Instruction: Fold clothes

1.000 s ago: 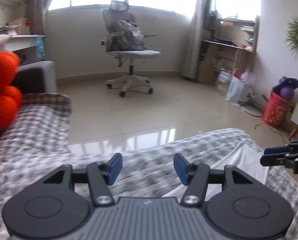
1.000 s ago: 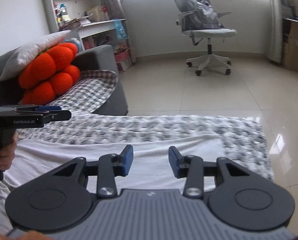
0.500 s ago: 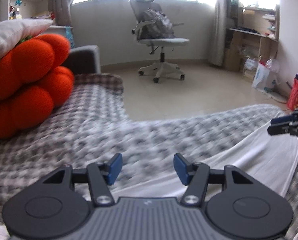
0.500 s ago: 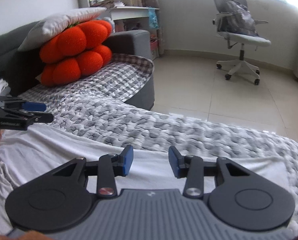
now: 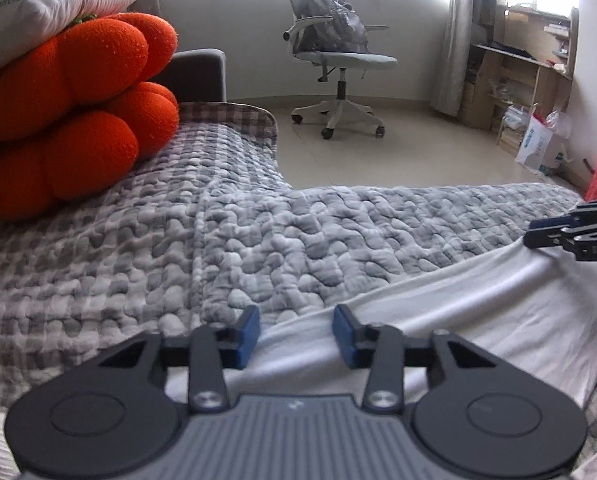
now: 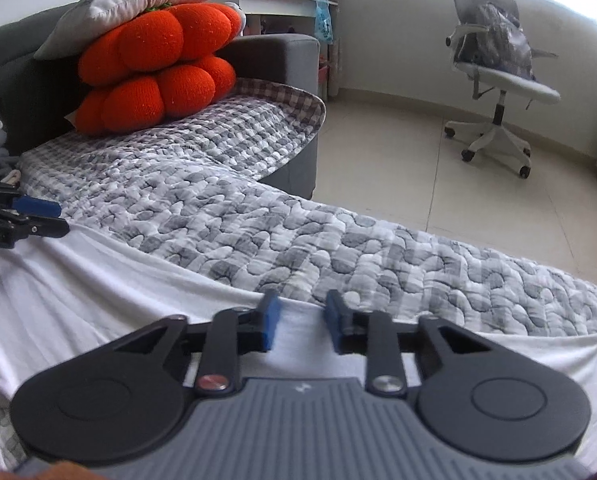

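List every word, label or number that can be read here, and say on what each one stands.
"BAS": white letters on the side of the right gripper, cut off by the picture's edge.
Print on the side of the left gripper: too blurred to read.
Green print on the pillow: too blurred.
Blue print on the bag: too small.

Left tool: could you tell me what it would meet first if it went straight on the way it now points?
Probably the far edge of the white garment, which lies just beyond the open left tool, then the grey checked quilt behind it. Depth is unclear, so it may skim over the cloth.
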